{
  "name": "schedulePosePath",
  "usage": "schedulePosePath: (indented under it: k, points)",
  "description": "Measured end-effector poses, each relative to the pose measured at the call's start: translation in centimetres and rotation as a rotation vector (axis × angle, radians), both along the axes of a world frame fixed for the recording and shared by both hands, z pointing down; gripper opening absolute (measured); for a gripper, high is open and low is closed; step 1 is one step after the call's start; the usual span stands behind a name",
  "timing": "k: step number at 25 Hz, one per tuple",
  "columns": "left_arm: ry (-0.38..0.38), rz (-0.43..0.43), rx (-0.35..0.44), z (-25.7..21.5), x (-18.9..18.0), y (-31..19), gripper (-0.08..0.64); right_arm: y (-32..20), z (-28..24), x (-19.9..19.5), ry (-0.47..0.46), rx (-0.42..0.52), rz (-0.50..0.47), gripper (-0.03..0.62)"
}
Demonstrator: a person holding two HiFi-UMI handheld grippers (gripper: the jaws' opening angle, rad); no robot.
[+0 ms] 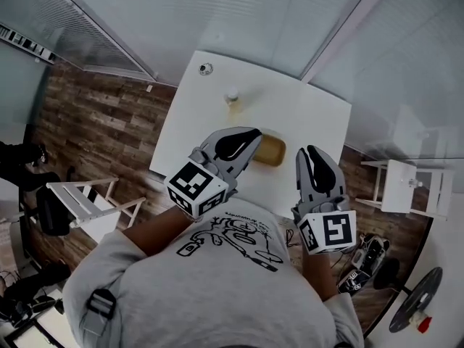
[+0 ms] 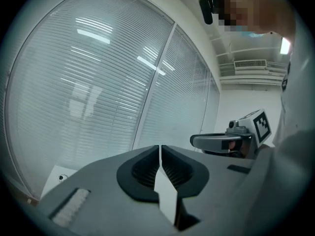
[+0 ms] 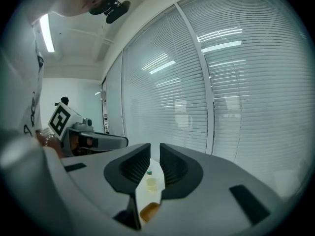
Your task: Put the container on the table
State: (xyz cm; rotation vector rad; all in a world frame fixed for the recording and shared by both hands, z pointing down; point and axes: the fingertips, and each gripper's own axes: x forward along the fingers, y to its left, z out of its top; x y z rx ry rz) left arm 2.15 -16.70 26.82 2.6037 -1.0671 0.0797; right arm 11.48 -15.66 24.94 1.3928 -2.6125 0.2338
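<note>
The container [image 1: 270,149], a shallow amber-brown tub, rests on the white table [image 1: 196,133] between my two grippers and just ahead of them. The right gripper view shows it through the jaw gap as an amber patch [image 3: 149,211]. My left gripper [image 1: 254,135] hangs above the table at the tub's left. Its jaws [image 2: 160,149] are shut with nothing in them. On the tub's right, my right gripper [image 1: 308,151] is raised too. Its jaws [image 3: 155,151] stand a narrow gap apart and hold nothing. Neither gripper touches the tub.
A small bottle [image 1: 232,97] with pale yellow contents stands farther back on the table, and a small round object [image 1: 206,69] sits near the far corner. A white chair [image 1: 87,201] is at the left, a white side table [image 1: 406,183] at the right. Blinds cover the windows beyond.
</note>
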Motion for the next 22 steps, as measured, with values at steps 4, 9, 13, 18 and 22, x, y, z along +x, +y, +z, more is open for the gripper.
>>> schedulePosePath:
  k: [4, 9, 13, 18, 22]
  points:
    - [0.027, 0.004, 0.007, -1.0, 0.0, 0.3, 0.017, 0.1, -1.1, 0.1, -0.013, 0.013, 0.004, 0.052]
    - [0.058, 0.004, 0.027, -2.0, -0.2, 0.4, 0.017, 0.3, -2.0, 0.0, -0.022, 0.027, 0.003, 0.052]
    - [0.065, -0.003, 0.028, -2.3, -0.3, -0.1, 0.017, 0.1, -2.4, 0.0, -0.036, 0.037, 0.008, 0.046]
    - [0.074, 0.000, 0.031, -2.6, -0.1, -0.4, 0.017, -0.2, -2.7, -0.3, -0.028, 0.048, 0.004, 0.046]
    - [0.080, 0.003, 0.036, -2.8, -0.2, -0.4, 0.017, -0.4, -2.6, -0.4, -0.024, 0.046, 0.006, 0.046]
